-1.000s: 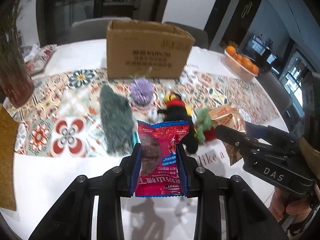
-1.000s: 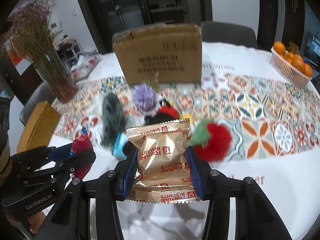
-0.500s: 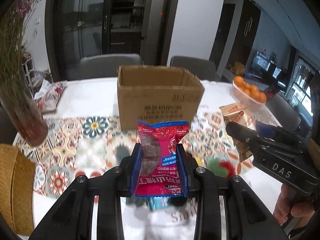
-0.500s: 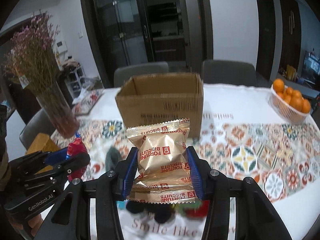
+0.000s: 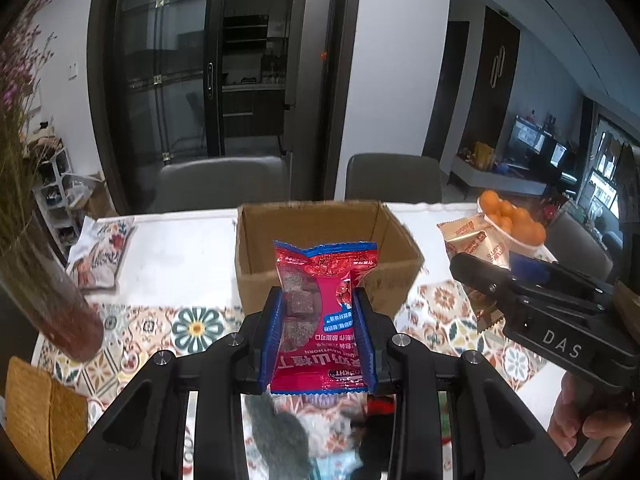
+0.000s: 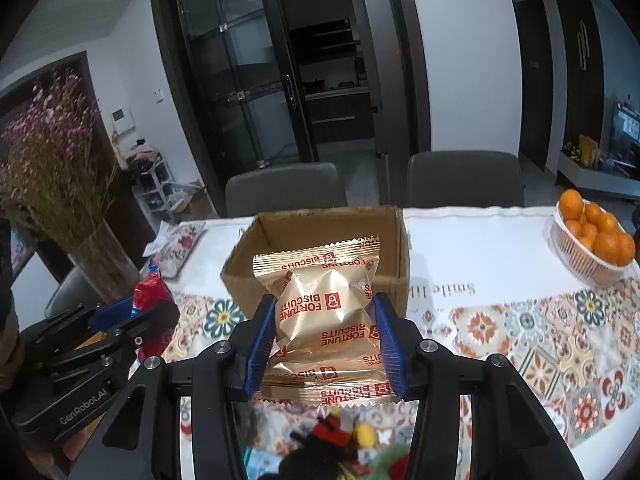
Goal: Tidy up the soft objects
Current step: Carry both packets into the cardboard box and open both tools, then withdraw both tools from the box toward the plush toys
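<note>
Crinkly foil on both items: the left gripper [image 5: 319,340] is clamped on a red hawthorn snack packet [image 5: 323,316] and the right gripper [image 6: 325,344] on a gold Fortune Biscuits packet [image 6: 326,312], each held aloft short of the open cardboard box [image 6: 320,256]. Judged light, slippery and crushable; mid-body side pinches suit both.

Cardboard box [image 5: 326,256] on the table [image 6: 476,264]; orange basket [image 6: 588,256] to its right.

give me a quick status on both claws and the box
Left claw shut on red snack pack. Right claw shut on gold biscuit pack. Both held up short of the open cardboard box. Nothing between packs and box.
</note>
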Action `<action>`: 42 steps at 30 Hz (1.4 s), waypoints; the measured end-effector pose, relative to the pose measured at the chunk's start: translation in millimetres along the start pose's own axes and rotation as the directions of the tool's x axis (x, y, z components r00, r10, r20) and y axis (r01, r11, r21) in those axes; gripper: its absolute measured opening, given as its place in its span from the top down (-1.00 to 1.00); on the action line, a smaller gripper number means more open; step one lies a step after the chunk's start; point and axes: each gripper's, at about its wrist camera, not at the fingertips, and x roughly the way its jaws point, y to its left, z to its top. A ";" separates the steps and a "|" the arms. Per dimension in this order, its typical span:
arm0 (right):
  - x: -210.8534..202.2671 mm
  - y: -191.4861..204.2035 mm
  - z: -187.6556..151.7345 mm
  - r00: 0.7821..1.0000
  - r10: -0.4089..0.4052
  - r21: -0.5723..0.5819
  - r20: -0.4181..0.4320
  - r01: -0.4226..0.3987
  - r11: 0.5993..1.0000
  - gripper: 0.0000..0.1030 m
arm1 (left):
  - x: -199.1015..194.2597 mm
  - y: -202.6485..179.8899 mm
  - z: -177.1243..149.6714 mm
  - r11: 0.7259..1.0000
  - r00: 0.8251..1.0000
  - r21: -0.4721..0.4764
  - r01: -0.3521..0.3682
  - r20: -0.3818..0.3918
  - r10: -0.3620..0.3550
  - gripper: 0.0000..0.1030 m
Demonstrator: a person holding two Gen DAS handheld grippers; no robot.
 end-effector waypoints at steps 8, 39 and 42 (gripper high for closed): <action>21.0 -2.5 44.7 1.000 -0.029 -0.045 0.007 0.029 0.999 0.04 | 32.0 5.3 39.0 1.000 1.000 0.013 -0.003 -0.021 0.003 0.35; 165.3 -56.9 77.7 0.936 -0.078 0.069 -0.344 0.109 0.992 -0.32 | 172.5 30.2 83.3 0.996 0.930 0.019 -0.088 -0.357 0.089 -0.25; 153.3 -51.2 80.6 0.943 -0.102 0.042 -0.316 0.122 0.992 -0.32 | 159.6 30.7 81.8 0.993 0.935 0.034 -0.113 -0.334 0.118 -0.25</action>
